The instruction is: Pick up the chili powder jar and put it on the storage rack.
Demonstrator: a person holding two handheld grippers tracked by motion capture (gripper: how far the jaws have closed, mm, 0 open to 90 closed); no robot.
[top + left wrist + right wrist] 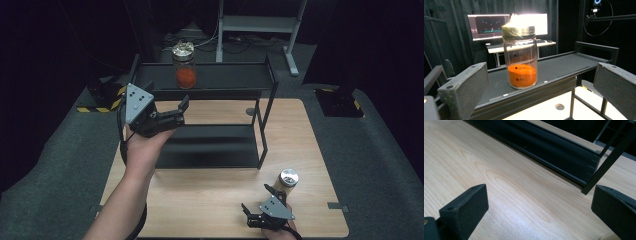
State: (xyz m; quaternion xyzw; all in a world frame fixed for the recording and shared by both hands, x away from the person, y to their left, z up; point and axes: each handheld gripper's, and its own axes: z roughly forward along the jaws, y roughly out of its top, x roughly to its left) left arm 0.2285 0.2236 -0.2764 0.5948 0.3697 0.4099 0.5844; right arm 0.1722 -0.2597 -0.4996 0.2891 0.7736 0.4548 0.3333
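High view: left gripper (pixel 172 114) – jaws released – faces the orange-powder jar (pixel 185 66) on the shelf (pixel 225 75); reach phase, next advance around the jar and close.

Glare washes out the lid (pixel 518 23) of the jar (pixel 521 60); label print on its glass is too small to read

We see open shelf surface on both sides of the jar (pixel 185 65) on the rack's top shelf (pixel 225 76), whose raised rim bars the front edge. Between our left gripper (pixel 176 111) and the jar nothing intervenes. The rack's front post (pixel 264 135) stands beside the lower shelf opening.
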